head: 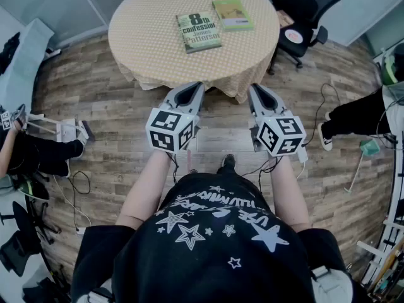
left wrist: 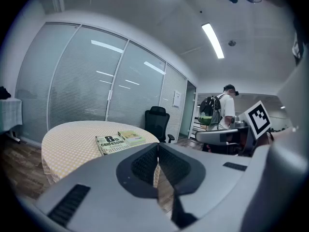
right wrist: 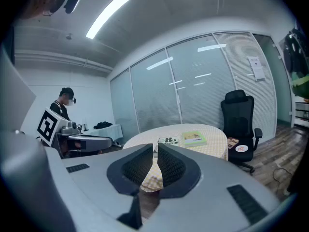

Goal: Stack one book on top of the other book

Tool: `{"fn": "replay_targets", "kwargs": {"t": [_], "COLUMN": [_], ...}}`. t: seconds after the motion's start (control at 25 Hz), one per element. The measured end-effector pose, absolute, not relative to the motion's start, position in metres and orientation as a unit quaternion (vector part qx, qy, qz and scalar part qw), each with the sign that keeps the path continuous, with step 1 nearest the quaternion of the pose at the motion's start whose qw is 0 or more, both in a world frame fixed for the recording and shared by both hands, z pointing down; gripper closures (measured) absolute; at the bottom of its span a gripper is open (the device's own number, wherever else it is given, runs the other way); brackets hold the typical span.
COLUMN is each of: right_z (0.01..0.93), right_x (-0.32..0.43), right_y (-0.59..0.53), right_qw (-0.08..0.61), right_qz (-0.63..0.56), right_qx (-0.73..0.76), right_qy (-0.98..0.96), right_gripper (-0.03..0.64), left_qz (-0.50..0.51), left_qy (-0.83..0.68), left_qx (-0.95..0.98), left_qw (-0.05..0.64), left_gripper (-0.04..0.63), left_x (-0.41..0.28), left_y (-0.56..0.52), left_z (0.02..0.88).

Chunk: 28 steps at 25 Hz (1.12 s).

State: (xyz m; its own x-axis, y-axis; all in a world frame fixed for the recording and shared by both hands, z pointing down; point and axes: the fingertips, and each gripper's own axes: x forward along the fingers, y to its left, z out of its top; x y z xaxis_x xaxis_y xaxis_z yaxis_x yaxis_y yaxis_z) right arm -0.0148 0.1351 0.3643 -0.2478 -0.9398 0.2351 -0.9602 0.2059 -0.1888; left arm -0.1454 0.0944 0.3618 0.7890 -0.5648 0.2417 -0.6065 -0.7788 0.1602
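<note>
Two books lie flat side by side on the round table (head: pixel 145 49) with a yellow checked cloth. The larger one (head: pixel 198 31) has a pale green cover with big black print; the smaller green one (head: pixel 233 14) lies to its right. Both also show in the left gripper view, larger book (left wrist: pixel 112 143) and small one (left wrist: pixel 131 137), and in the right gripper view, larger book (right wrist: pixel 168 141) and small one (right wrist: pixel 194 138). My left gripper (head: pixel 191 91) and right gripper (head: pixel 259 92) are shut and empty, held short of the table's near edge.
A black office chair (head: pixel 303 17) stands at the table's right. People sit or stand at the left (head: pixel 31 153) and right (head: pixel 356 115) of the room. Cables (head: pixel 82 188) trail over the wooden floor. Glass partition walls (left wrist: pixel 96 91) rise behind the table.
</note>
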Motion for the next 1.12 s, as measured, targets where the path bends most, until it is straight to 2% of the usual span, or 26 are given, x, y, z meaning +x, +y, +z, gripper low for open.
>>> {"fn": "replay_targets", "kwargs": {"t": [0.56,0.8,1.12], "right_z": [0.370,0.377,0.394], "right_x": [-0.039,-0.031,-0.003], "right_y": [0.164,0.188,0.208], "right_qw": [0.037,-0.017,-0.019], "right_qz": [0.155,0.190,0.202], "right_qx": [0.624,0.651,0.682], "right_qy": [-0.765,-0.735,-0.703], "right_gripper": [0.569,0.569,0.569], "left_qz": [0.090,0.079,0.067], "left_qy": [-0.286,-0.253,-0.248], "left_qx": [0.947,0.958,0.956], "left_qw": [0.117,0.106,0.142], "left_gripper": [0.584,0.584,0.584], "left_x": [-0.165,-0.166,-0.159], "left_y": [0.118,0.136,0.144], "left_z": [0.364,0.362,0.381]}}
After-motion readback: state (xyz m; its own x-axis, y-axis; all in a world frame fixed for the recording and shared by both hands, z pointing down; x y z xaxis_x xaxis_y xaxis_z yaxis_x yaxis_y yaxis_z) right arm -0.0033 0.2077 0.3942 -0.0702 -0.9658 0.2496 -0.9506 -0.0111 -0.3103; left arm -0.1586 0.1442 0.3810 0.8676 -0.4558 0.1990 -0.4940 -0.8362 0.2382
